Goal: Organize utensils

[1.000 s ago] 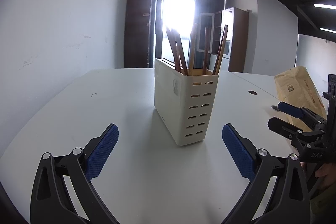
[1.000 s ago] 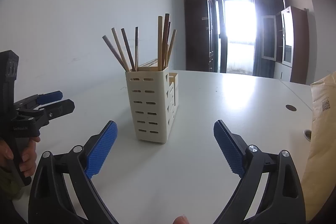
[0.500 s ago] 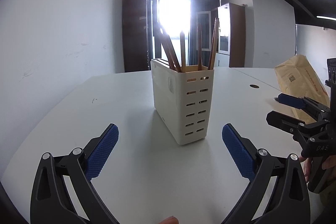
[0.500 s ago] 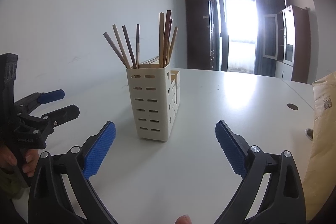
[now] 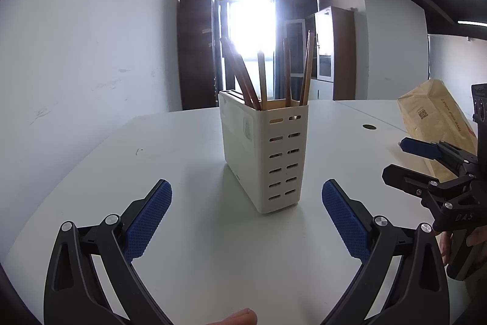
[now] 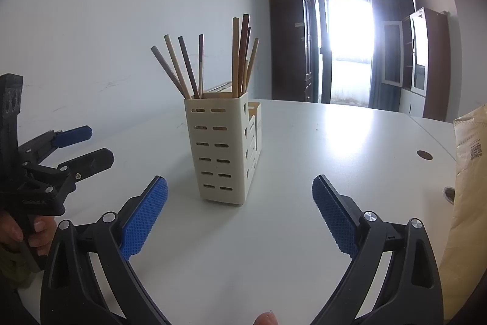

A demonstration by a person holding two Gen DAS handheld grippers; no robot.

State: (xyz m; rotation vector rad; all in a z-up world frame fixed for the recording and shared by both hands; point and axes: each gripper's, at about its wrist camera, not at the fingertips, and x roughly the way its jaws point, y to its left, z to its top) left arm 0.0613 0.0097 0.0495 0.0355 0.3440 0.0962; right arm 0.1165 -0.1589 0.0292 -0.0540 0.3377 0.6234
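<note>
A cream slotted utensil holder [image 5: 264, 154] stands upright on a white table [image 5: 182, 233], dead ahead at twelve o'clock from both wrist cameras. Wooden chopsticks [image 6: 240, 57] stand in it, fanning out above the rim. The left gripper [image 5: 246, 212] and the right gripper [image 6: 240, 203] both sit low, jaws spread wide, holding nothing. A tan paper bag [image 5: 435, 124] lies at two o'clock. No loose utensils show, so sorting probably happens inside the holder: approach from above, pinch one stick near its top, and lift straight up so the holder stays upright.
</note>
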